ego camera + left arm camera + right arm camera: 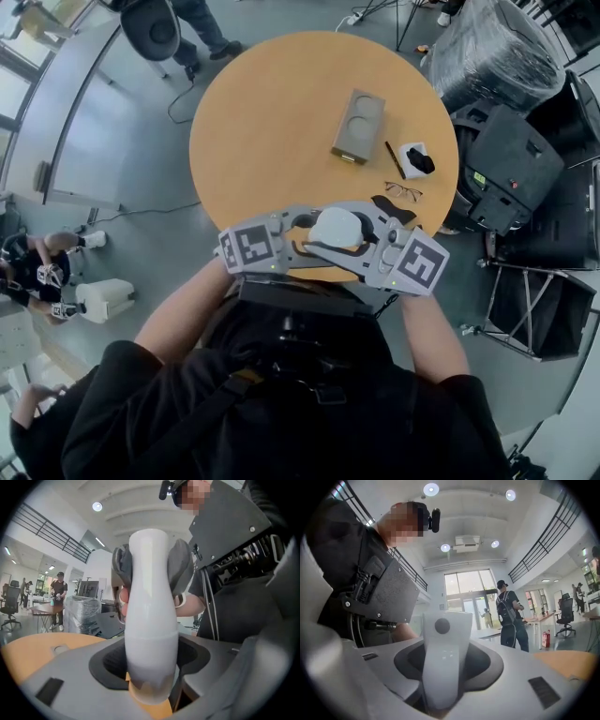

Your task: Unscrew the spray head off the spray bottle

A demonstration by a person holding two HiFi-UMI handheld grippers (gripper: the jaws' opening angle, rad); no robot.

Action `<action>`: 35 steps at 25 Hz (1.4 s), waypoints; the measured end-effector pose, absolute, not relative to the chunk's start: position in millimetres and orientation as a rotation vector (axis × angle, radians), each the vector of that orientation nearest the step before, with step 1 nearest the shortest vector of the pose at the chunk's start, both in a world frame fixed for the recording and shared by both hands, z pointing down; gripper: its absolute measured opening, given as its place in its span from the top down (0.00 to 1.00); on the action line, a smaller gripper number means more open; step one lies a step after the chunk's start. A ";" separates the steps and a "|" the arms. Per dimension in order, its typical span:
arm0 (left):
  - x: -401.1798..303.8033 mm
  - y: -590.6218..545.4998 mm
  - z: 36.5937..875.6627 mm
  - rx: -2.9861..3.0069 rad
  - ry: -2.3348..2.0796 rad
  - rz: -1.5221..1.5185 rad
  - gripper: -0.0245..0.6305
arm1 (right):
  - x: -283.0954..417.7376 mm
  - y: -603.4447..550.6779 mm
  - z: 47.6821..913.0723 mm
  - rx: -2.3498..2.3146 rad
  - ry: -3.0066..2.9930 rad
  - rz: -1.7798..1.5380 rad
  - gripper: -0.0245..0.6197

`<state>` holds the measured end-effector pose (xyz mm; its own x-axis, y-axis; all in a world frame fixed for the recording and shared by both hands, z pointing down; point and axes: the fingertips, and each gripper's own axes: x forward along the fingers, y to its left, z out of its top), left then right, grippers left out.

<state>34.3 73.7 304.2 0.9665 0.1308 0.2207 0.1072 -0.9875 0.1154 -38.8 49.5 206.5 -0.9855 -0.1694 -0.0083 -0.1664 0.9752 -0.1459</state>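
Bottle: the spray bottle (336,228) is up off the worktop (281,122). It is carried in the air close to the person's chest, above the near rim, right between the two grippers.
Long axis: about level, running across from one gripper to the other, with the fat body end to the left and the spray head to the right.
Left gripper: the left gripper (305,246) is clamped round the white body. In its own view the wide part of the bottle fills the gap between the jaws and runs straight away from the camera. The jaws stand wide, but they are on the bottle.
Right gripper: the right gripper (367,246) meets it nose to nose from the other end. The spray head (440,648), with a dark round spot facing the camera, sits between its jaws. In the left gripper view its grey pads (180,564) hug the far end on both sides, so it is pinching the head.
Hand poses: both grippers are held roughly level and point at each other, with the forearms coming in from either side.
Nearer hand: the right owns the head and the left owns the body.
The turn: it looks like a twist about that level axis, the right rolling while the left braces.
Joint: the neck thread is hidden behind the pads. I can't tell how loose it is, though the head looks seated.
Risk: a smooth, rounded body could spin in the left grip instead of the thread giving.
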 end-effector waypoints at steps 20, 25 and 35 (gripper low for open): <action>40.2 60.5 278.6 2.977 0.125 0.190 0.50 | -11.4 22.8 187.2 -0.332 3.065 -0.191 0.38; 38.9 52.1 265.8 2.985 0.011 0.139 0.50 | -9.8 12.0 173.4 -0.514 3.018 -0.153 0.26; 16.4 -14.9 266.5 2.948 -0.693 0.130 0.50 | -3.9 -15.4 189.6 -0.998 2.931 -0.272 0.33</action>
